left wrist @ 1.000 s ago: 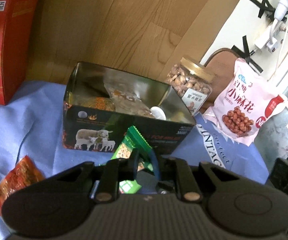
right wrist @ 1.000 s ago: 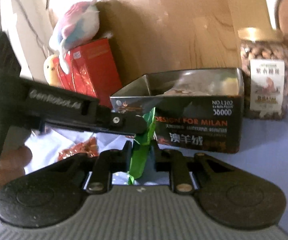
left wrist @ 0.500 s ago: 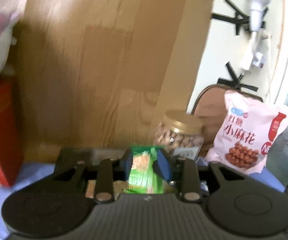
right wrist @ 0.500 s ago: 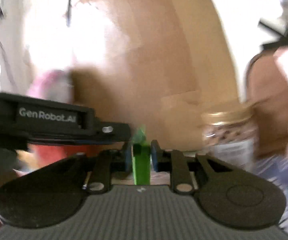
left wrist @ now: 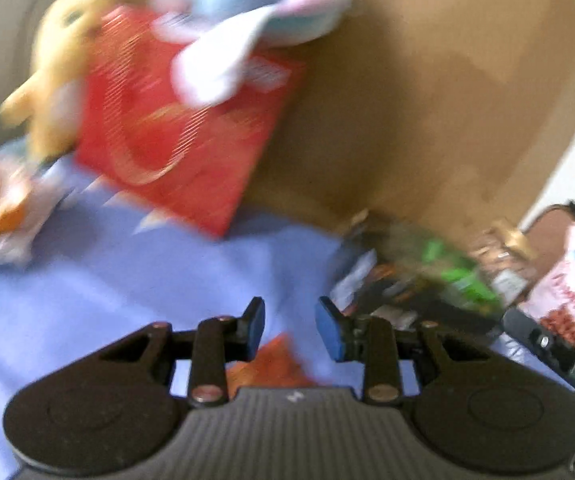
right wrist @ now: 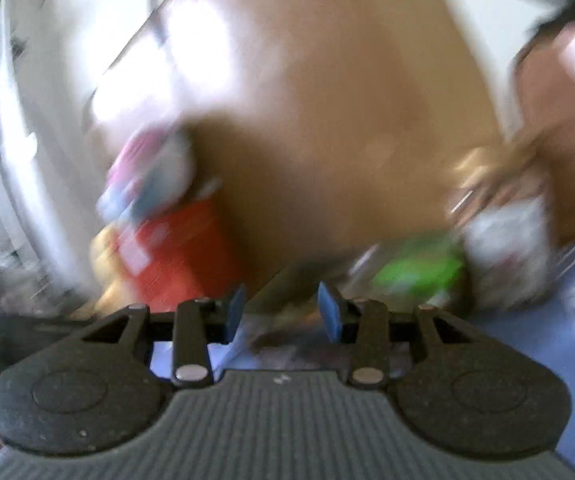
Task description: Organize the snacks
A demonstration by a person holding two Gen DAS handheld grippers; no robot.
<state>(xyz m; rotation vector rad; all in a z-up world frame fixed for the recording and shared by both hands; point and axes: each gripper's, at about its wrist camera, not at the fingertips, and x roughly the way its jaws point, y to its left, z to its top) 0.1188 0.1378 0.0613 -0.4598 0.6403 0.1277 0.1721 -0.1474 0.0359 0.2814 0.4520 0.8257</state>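
Green packet (right wrist: 419,268) blurred, perhaps in tin | both fingers empty

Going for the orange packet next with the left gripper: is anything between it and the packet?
Nothing visible. The left gripper is open, and the orange packet lies on the blue cloth just below the gap between its fingers, nothing over it. The view is blurred, so small things could be missed.
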